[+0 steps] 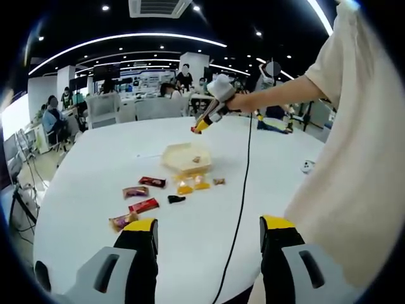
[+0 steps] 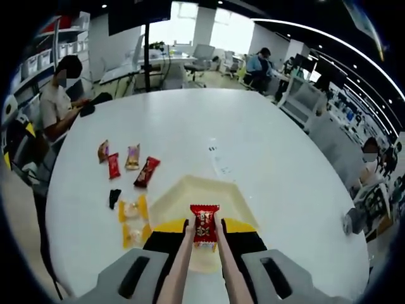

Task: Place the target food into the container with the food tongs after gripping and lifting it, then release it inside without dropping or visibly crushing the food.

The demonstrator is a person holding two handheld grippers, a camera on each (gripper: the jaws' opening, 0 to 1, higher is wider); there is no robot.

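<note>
Red snack packet up over the tray!
Right gripper squeezes the tongs on the red packet above the pale yellow container; left gripper hangs jaws apart over the white table.

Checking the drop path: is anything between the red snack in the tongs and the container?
Nothing visible. The red snack packet, pinched in the tongs on the right gripper, hangs directly over the pale container, with no object between them.

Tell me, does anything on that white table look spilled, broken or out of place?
Nothing stands out. The snack packets lie scattered but intact beside the container, and the red packet in the tongs looks uncrushed.
</note>
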